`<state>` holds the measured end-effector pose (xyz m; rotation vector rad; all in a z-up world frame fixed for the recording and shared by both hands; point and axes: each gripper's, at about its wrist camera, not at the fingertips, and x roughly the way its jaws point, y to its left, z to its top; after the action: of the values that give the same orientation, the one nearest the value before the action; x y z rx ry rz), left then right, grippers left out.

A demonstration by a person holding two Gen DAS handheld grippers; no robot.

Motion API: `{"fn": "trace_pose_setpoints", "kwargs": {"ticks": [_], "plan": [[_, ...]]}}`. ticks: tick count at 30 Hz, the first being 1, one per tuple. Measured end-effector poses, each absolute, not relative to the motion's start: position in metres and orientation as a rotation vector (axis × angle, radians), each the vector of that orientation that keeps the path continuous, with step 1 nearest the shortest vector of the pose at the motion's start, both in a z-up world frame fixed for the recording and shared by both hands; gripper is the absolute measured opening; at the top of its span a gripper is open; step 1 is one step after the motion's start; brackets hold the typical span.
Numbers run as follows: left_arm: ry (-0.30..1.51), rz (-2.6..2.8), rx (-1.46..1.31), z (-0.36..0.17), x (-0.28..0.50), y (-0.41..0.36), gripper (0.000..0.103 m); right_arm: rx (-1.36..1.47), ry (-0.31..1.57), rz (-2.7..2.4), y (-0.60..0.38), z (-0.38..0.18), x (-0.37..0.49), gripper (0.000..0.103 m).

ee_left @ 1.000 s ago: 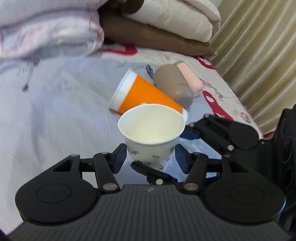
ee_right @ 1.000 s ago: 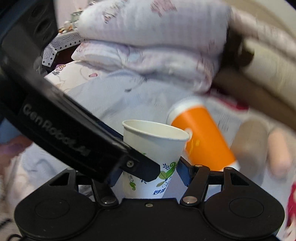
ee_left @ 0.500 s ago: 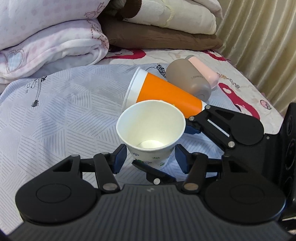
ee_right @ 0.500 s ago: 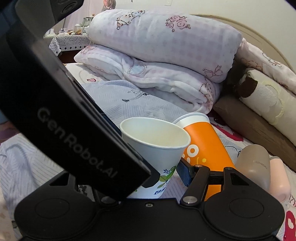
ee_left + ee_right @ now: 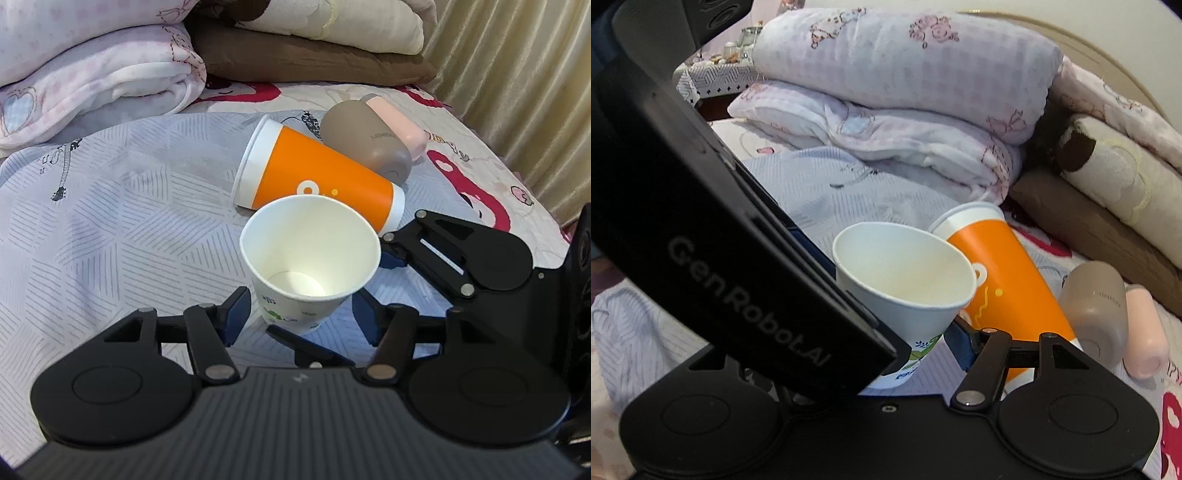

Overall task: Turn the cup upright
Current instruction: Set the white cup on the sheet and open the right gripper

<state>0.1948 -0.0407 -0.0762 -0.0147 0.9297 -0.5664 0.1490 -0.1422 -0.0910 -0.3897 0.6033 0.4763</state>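
Right at my fingertips, on the pale grey patterned bedspread point(image 5: 122, 206), stands the small white paper cup with green leaf print point(image 5: 310, 258), mouth up and leaning a little. My left gripper point(image 5: 301, 310) has its blue-padded fingers point(image 5: 236, 310) spread apart on either side of the cup's lower wall, with a clear gap on each side, so it is holding nothing. My right gripper point(image 5: 912, 347) comes in from the other side; I can see its one blue pad just beside the cup's base, but the left tool's black body covers its other finger, so I cannot tell whether it is pinching the cup or merely flanking it. I judge the cup to be very light and thin-walled: it will crush or go oval under a firm squeeze, and on soft bedding it can tip at a nudge. The sensible hold is low on the wall near the stiffer base, or across the rolled rim, with gentle pressure only. It looks nearly upright already, so settling it flat seems to be what remains. Just behind and touching it lies a tall orange paper cup with white bands point(image 5: 317, 181) on its side, and beyond that a brown-and-pink rounded bottle point(image 5: 373, 144), also lying down. Farthest back are folded pink and white quilts point(image 5: 92, 74), a brown cushion point(image 5: 306, 55), and cream curtains point(image 5: 517, 81).
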Motion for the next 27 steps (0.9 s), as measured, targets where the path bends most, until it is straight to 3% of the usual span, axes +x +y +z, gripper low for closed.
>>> {"fn": "trace_pose_setpoints", "kwargs": {"ticks": [3,6,13,27], "plan": [[0.941,-0.562,-0.042,-0.074,0.194,-0.036,0.062,-0.371,0.656,0.467,-0.144,-0.087,0.150,0.071],[0.953,-0.573,-0.081,-0.066,0.191,-0.031,0.064,-0.339,0.717,0.441,-0.146,-0.081,0.148,0.079],[0.964,-0.578,-0.037,-0.035,0.172,-0.012,0.065,-0.414,0.872,0.399,-0.146,-0.070,0.125,0.080],[0.770,-0.440,-0.013,0.046,0.083,0.012,0.065,-0.066,0.747,0.258,-0.177,0.030,0.035,0.080]]}}
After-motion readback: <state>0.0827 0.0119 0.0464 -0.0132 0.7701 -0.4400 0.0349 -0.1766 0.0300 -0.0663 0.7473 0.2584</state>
